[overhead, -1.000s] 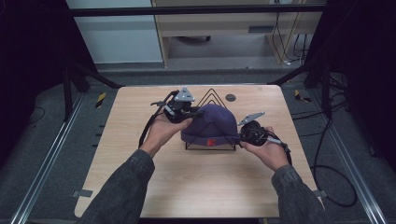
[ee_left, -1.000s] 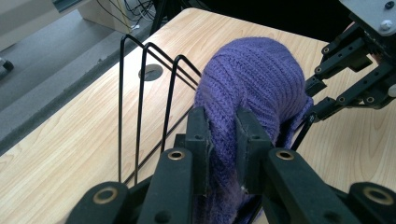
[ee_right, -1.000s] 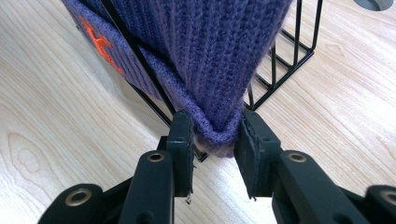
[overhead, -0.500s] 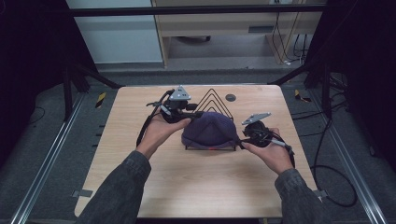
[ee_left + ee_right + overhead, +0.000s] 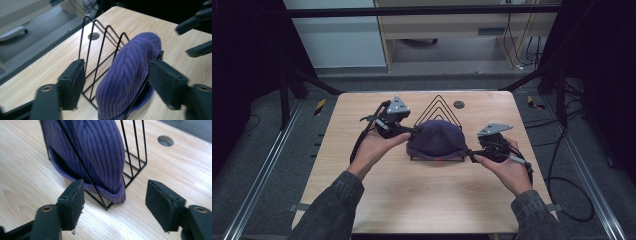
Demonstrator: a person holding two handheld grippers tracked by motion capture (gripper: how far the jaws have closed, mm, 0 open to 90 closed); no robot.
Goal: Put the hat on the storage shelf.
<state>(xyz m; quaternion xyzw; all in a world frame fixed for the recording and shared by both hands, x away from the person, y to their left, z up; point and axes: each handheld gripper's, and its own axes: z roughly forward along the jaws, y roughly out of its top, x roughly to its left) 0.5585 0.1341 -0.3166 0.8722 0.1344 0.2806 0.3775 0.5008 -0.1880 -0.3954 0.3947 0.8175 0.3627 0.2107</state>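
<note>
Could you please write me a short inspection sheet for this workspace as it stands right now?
Surface: light wooden table with a round grommet hole near the far edge.
Job's things: purple knit hat set into the black wire rack, a wire crossing its near face.
Clutter: nothing seen.
Grippers: left gripper and right gripper flank the hat; both have just been opening, and in the gripper views the pads stand clear of the knit.
Cables: one trails from each gripper; more lie on the floor at the right.
Surroundings: dark frame bars, floor rails, a pale cabinet beyond the table.
</note>
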